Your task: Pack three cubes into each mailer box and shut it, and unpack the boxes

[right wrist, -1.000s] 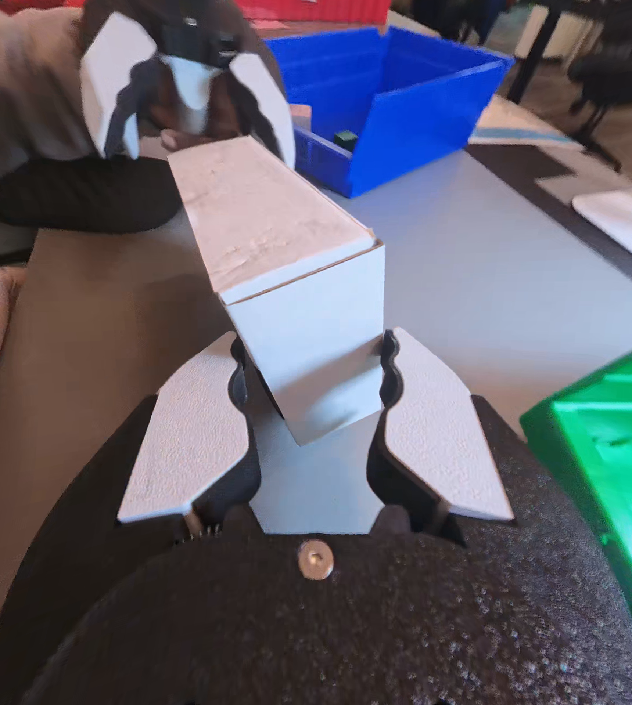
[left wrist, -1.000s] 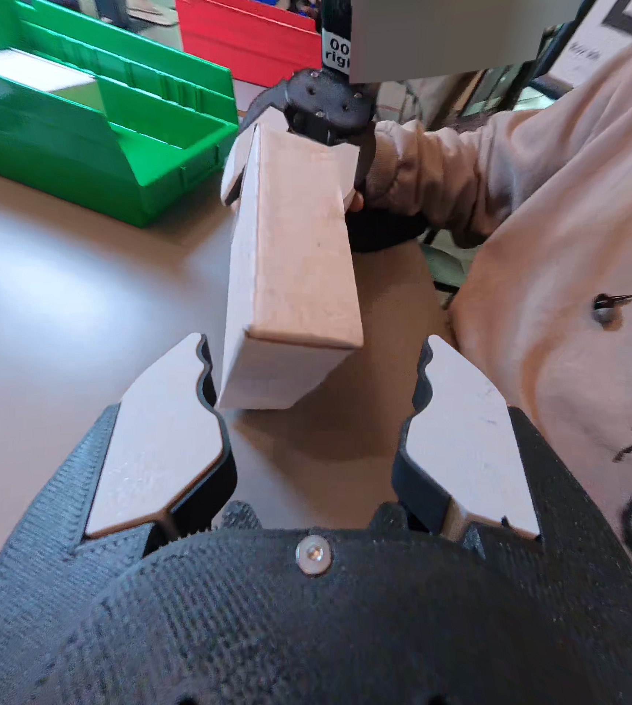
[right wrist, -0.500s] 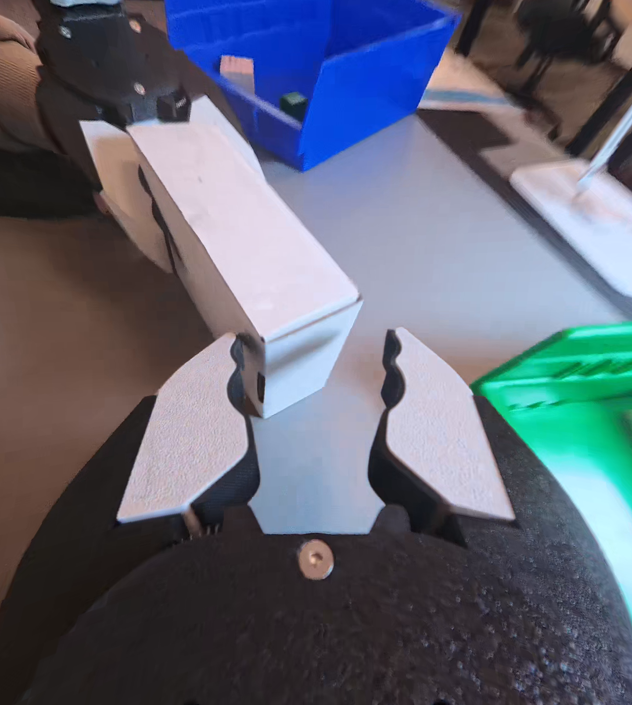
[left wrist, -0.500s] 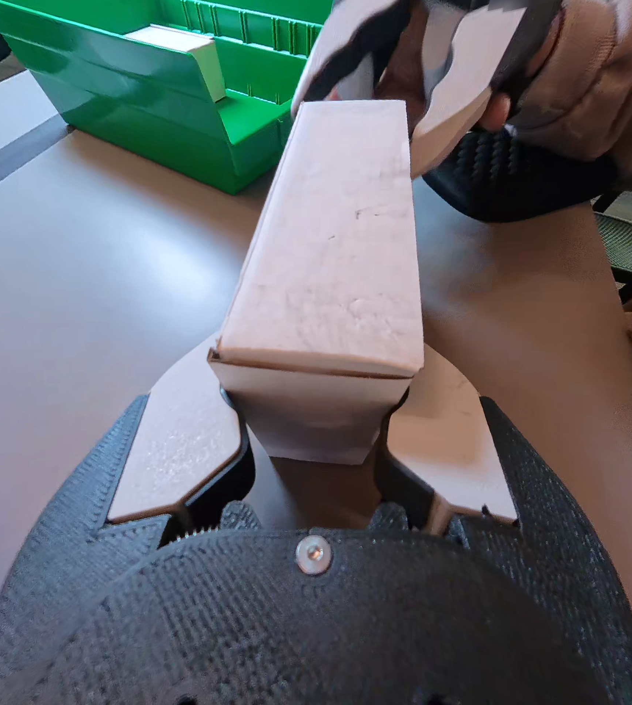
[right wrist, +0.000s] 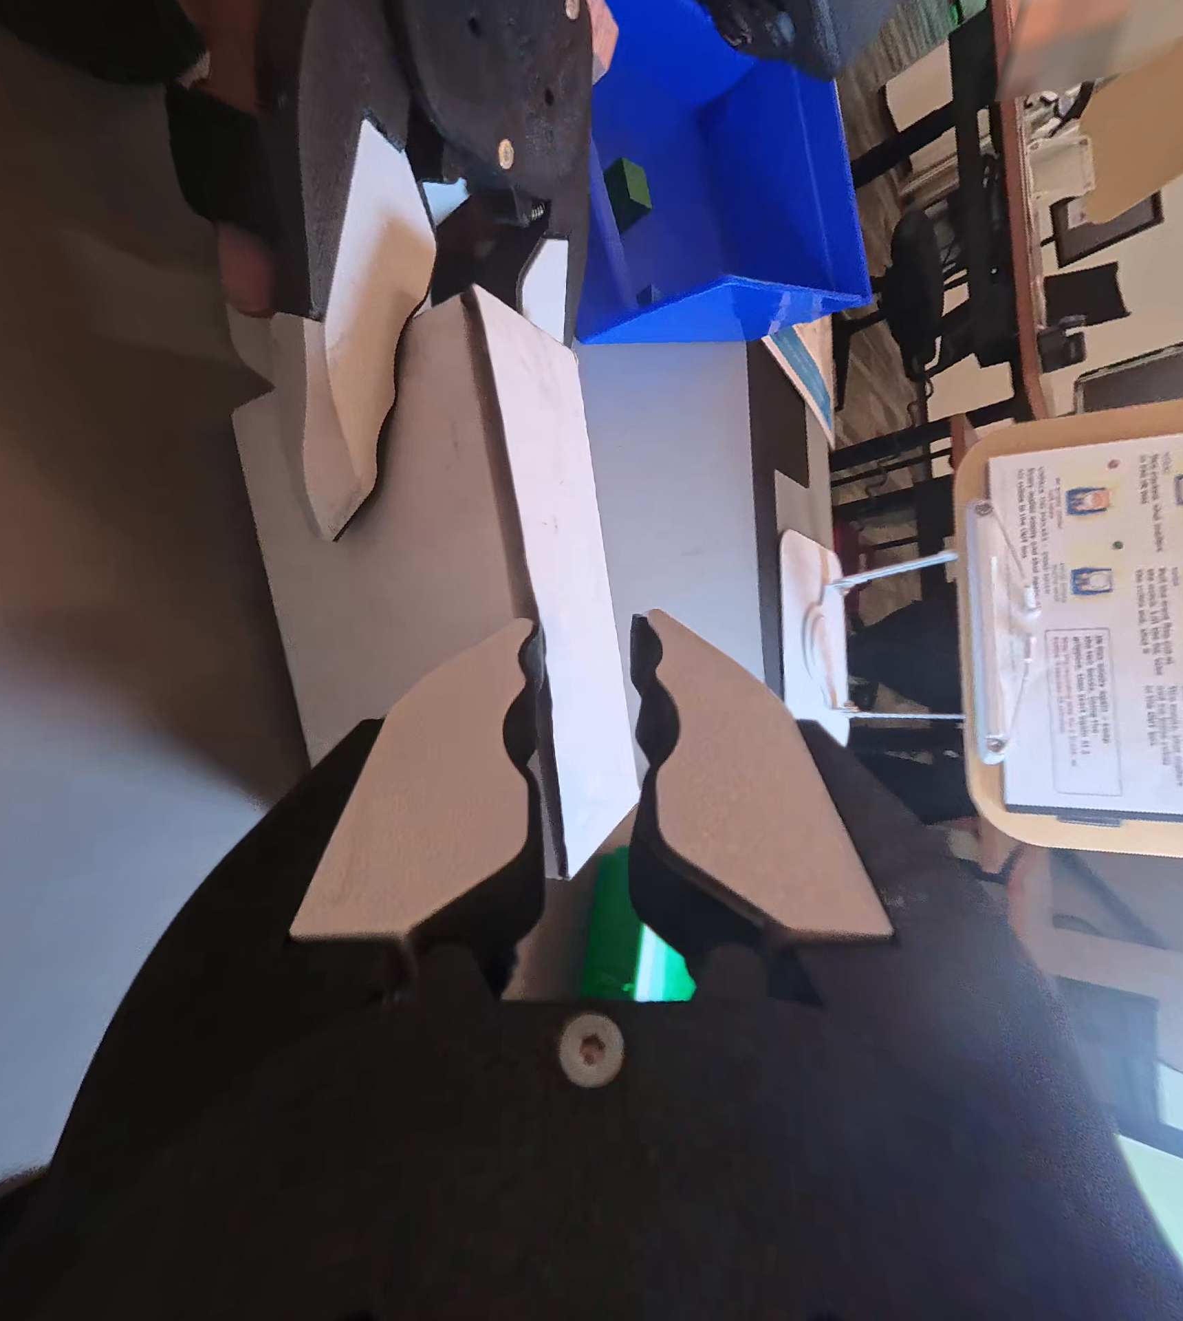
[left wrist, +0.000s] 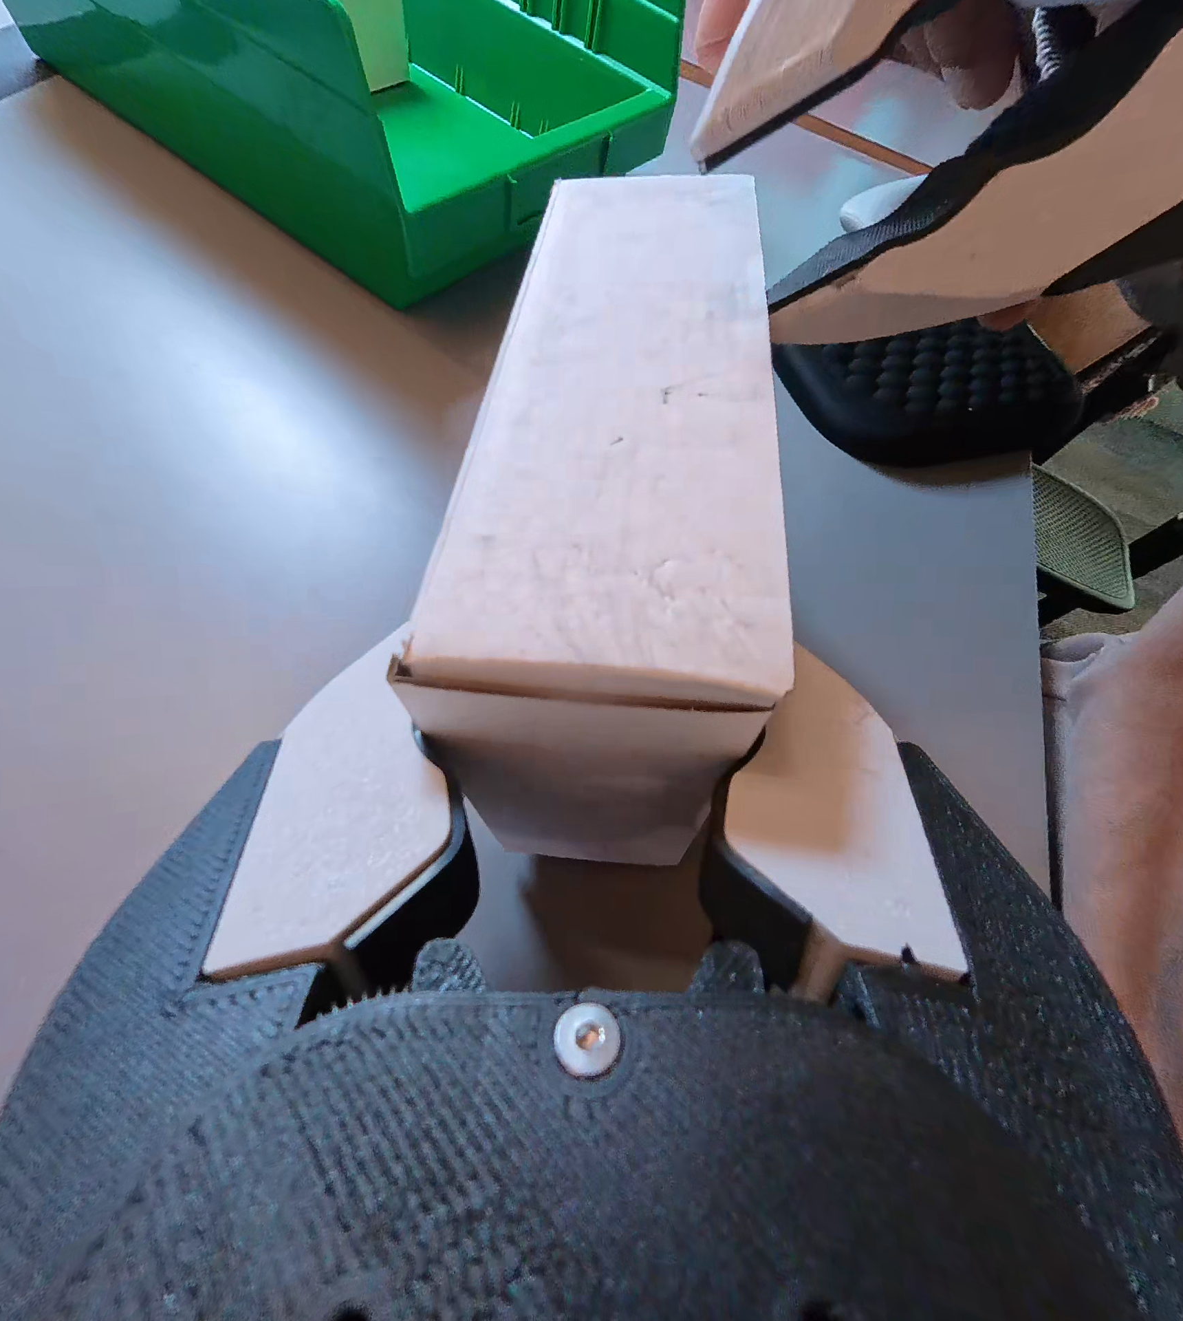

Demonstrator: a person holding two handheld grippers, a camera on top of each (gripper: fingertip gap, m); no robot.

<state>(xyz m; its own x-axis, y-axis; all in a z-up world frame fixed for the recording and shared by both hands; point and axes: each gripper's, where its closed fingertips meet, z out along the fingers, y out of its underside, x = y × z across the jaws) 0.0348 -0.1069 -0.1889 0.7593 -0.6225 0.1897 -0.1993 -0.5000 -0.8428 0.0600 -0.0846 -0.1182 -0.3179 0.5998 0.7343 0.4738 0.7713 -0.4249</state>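
Note:
A shut white mailer box (left wrist: 617, 464) is held in the air over the grey table (left wrist: 145, 429). My left gripper (left wrist: 596, 750) is shut on its near end, one finger on each long side. My right gripper (right wrist: 585, 643), rolled onto its side, has its jaws narrowed around the thin edge at the box's (right wrist: 546, 464) other end. It shows at the top right of the left wrist view (left wrist: 739, 229). The left gripper (right wrist: 453, 322) shows at the far end in the right wrist view. A green cube (right wrist: 628, 189) lies in a blue bin (right wrist: 753, 214).
A green bin (left wrist: 431, 143) holding another white box (left wrist: 381, 43) stands on the table past the held box. A clipboard stand with a sheet (right wrist: 1110, 607) is beyond the table edge. The person's sleeve (left wrist: 1160, 786) is at the right, with a chair (left wrist: 1074, 543) behind. My hands' fingertips stand some 8 cm from each other. Between my left fingertips and the green cube (right wrist: 628, 189) there is roughly 25 cm.
A second ago the right gripper held the box and the left was open. The left gripper shut on its end, the right let go, rolled sideways and narrowed onto the other end.

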